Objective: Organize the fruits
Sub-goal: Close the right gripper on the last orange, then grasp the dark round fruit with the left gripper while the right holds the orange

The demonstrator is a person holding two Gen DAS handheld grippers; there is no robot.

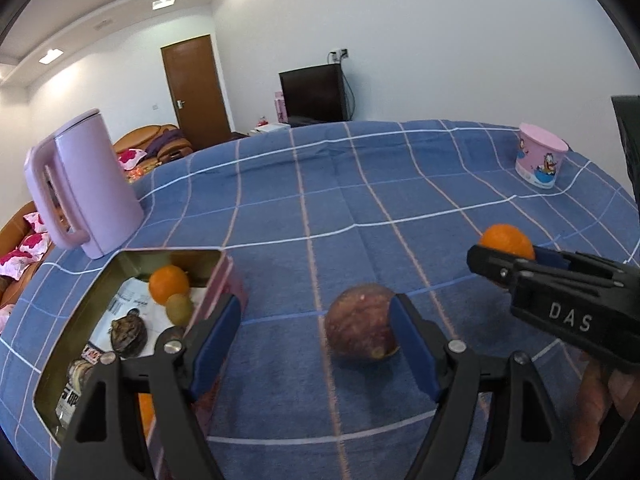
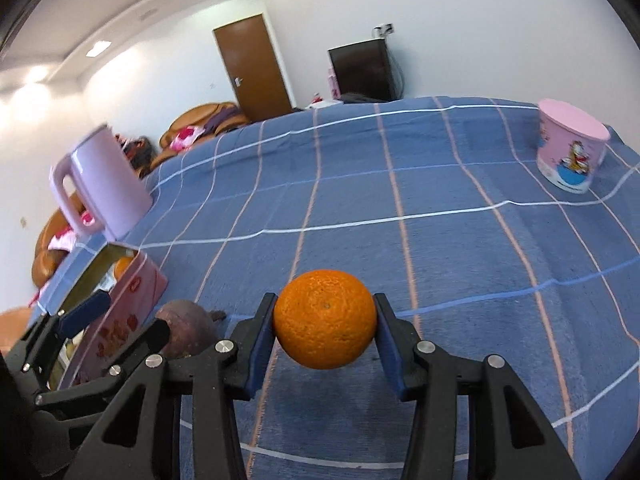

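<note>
The right gripper pinches an orange between its blue pads, one pad on each flank of the fruit, and carries it clear of the checked cloth. The open tin that already holds fruit lies well off to that gripper's left, past the other tool, so the orange would have to cross over or around the left gripper to get there.

The left gripper stands with its fingers spread wide over a dark purple fruit resting on the cloth. The fruit sits hard against the right-hand pad, possibly touching it, though the fisheye makes contact hard to call, while the left-hand pad is well apart from it, just beside the tin's near wall. The fruit is roundish, with no clear long axis.

The left gripper is by far the nearer of the two to the tin, whose wall stands just beside its left finger. Inside the tin lie another orange, a kiwi and a dark, wrinkled fruit. A pink jug stands behind the tin; a pink tub sits at the far right of the table.
</note>
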